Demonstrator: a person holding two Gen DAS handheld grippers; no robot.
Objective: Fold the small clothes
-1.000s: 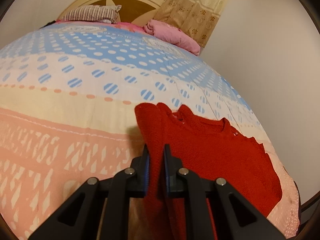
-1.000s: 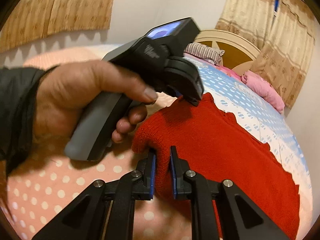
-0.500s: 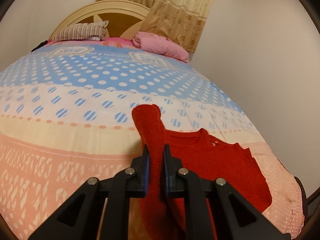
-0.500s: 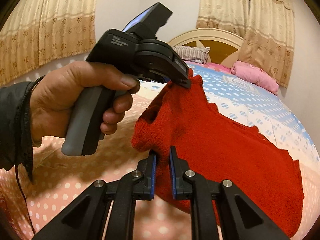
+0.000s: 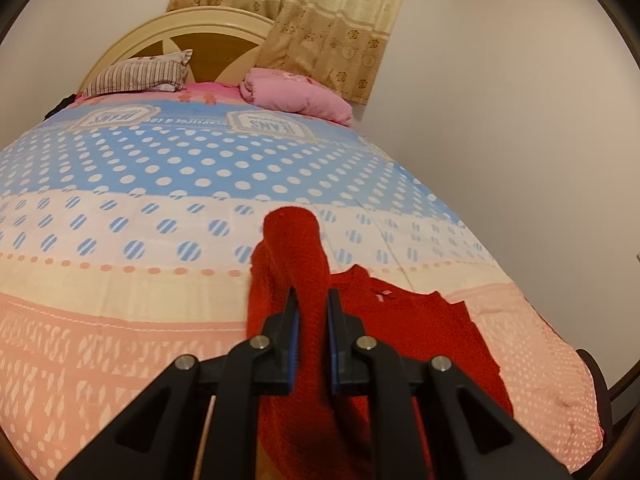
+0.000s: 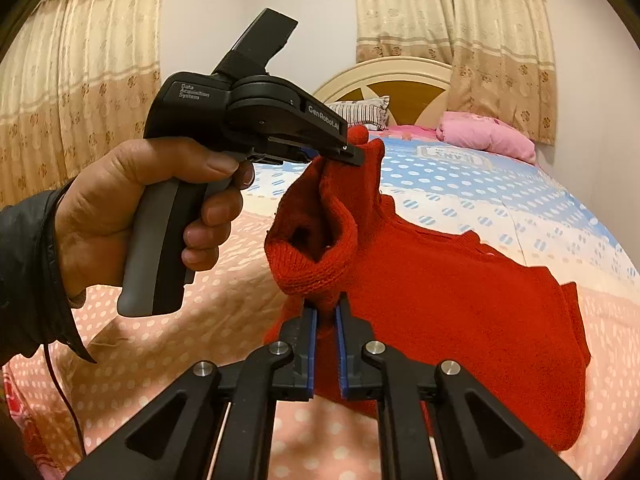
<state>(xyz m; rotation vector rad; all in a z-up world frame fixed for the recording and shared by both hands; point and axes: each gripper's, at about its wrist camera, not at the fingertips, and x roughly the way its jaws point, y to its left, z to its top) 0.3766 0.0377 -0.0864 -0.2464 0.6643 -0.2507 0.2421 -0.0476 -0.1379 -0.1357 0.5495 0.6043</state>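
Above bed (image 5: 120, 184): both grippers' fingers clamp red sweater (image 6: 440, 300).

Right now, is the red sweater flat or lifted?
Partly lifted: one edge of the red sweater hangs pinched between both hand-held grippers; the rest lies on the bed.

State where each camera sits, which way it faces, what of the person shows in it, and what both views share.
Left wrist: sits on the left claw, facing down the dotted pastel bedspread toward the cream arched headboard; no body shows.
Right wrist: sits on the right claw, facing the same headboard; the person's left hand and dark sleeve show.
Shared: the red knitted sweater, pinched by both claws, the striped pillow and the folded pink blanket.
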